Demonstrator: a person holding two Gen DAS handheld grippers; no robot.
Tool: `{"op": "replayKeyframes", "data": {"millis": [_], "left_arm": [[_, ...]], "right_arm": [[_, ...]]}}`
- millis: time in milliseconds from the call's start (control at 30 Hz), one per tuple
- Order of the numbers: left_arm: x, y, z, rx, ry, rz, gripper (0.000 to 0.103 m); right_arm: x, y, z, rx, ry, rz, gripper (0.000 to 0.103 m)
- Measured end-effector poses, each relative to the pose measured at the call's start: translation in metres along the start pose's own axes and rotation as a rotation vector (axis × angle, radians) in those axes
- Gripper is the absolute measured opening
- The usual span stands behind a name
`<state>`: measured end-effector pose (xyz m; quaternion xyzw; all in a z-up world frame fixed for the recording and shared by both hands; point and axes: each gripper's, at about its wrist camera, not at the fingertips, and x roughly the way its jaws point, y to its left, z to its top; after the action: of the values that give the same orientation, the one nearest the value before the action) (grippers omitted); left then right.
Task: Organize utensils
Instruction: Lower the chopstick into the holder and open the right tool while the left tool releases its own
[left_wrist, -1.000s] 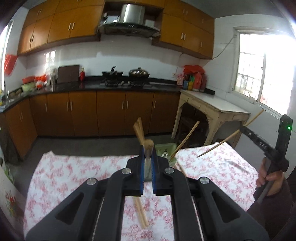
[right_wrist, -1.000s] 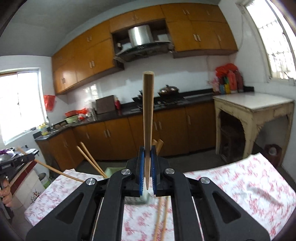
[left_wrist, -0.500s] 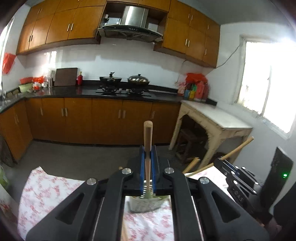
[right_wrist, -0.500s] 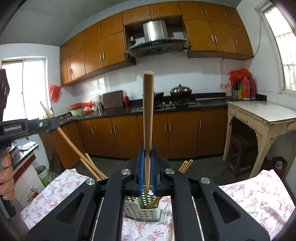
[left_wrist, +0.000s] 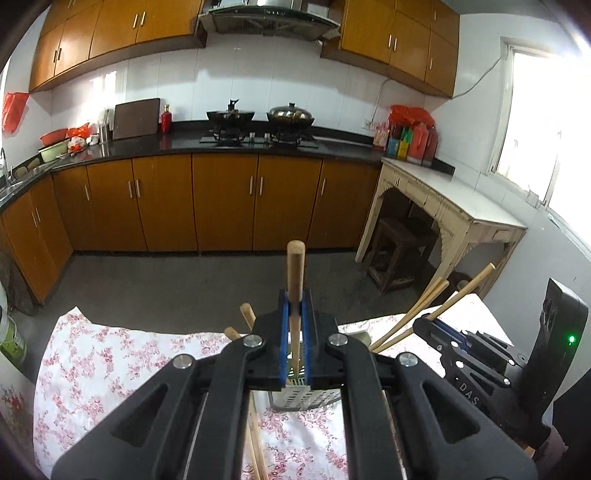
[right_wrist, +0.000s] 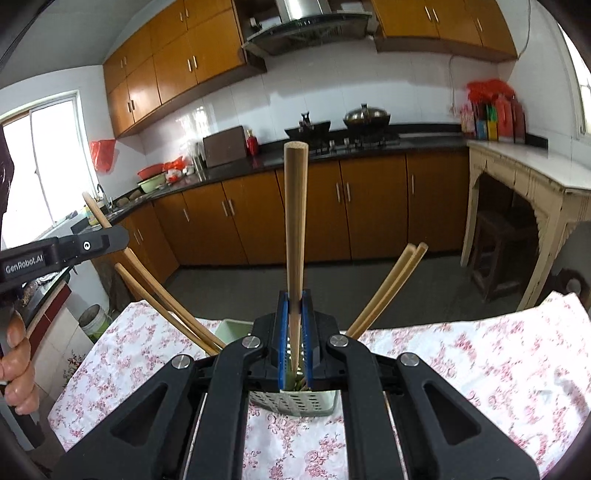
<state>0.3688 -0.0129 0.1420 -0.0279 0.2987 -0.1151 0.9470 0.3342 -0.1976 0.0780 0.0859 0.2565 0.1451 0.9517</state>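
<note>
My left fingers (left_wrist: 294, 345) and right fingers (right_wrist: 294, 347) each pinch one upright wooden chopstick (left_wrist: 294, 280), seemingly above the perforated green utensil basket (right_wrist: 295, 402) just beyond them on the floral-clothed surface (right_wrist: 461, 362).

Two claws: left claw (left_wrist: 294, 341), right claw (right_wrist: 294, 341), each w/ one chopstick (left_wrist: 294, 291) clamped upright (right's (right_wrist: 294, 236)). One slotted holder (right_wrist: 295, 402) on the counter (right_wrist: 480, 369). Approx. four more chopsticks (right_wrist: 384, 291) lean in it, two per side; count unsure, bases hidden. One or two loose sticks (left_wrist: 255, 443) lie near the counter's near edge. Two woks (left_wrist: 231, 115) on the stove.
</note>
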Motion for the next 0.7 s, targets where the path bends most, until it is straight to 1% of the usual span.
{"op": "replayKeyframes", "data": {"millis": [200, 267, 300, 367, 400, 433, 467, 500, 533, 700], "left_arm": [[0.016, 0.000, -0.009, 0.007, 0.027, 0.003, 0.008], [0.017, 0.001, -0.010, 0.008, 0.030, 0.010, 0.008], [0.017, 0.002, -0.012, 0.005, 0.026, 0.014, 0.010], [0.014, 0.003, -0.012, 0.006, 0.018, 0.018, 0.018], [0.013, 0.004, -0.012, 0.006, 0.012, 0.026, 0.022], [0.011, 0.005, -0.012, 0.005, 0.005, 0.031, 0.025], [0.009, 0.006, -0.012, 0.003, 0.002, 0.032, 0.026], [0.007, 0.007, -0.012, -0.002, -0.002, 0.033, 0.027], [0.006, 0.007, -0.011, -0.003, -0.005, 0.035, 0.028], [-0.005, 0.013, -0.012, -0.017, -0.019, 0.044, 0.029]], "right_arm": [[0.018, -0.004, -0.001, 0.032, 0.058, 0.004, 0.008], [0.021, -0.007, -0.001, 0.035, 0.071, -0.008, 0.008], [0.021, -0.007, -0.001, 0.034, 0.071, -0.013, 0.008], [0.018, -0.008, -0.001, 0.032, 0.066, -0.017, 0.009], [0.017, -0.008, -0.001, 0.033, 0.064, -0.021, 0.011], [0.015, -0.008, -0.001, 0.035, 0.061, -0.024, 0.019], [0.013, -0.008, 0.000, 0.038, 0.054, -0.029, 0.030], [0.012, -0.009, 0.001, 0.038, 0.045, -0.038, 0.035], [0.010, -0.009, 0.001, 0.037, 0.034, -0.046, 0.037], [-0.001, -0.011, 0.002, 0.039, 0.006, -0.066, 0.037]]}}
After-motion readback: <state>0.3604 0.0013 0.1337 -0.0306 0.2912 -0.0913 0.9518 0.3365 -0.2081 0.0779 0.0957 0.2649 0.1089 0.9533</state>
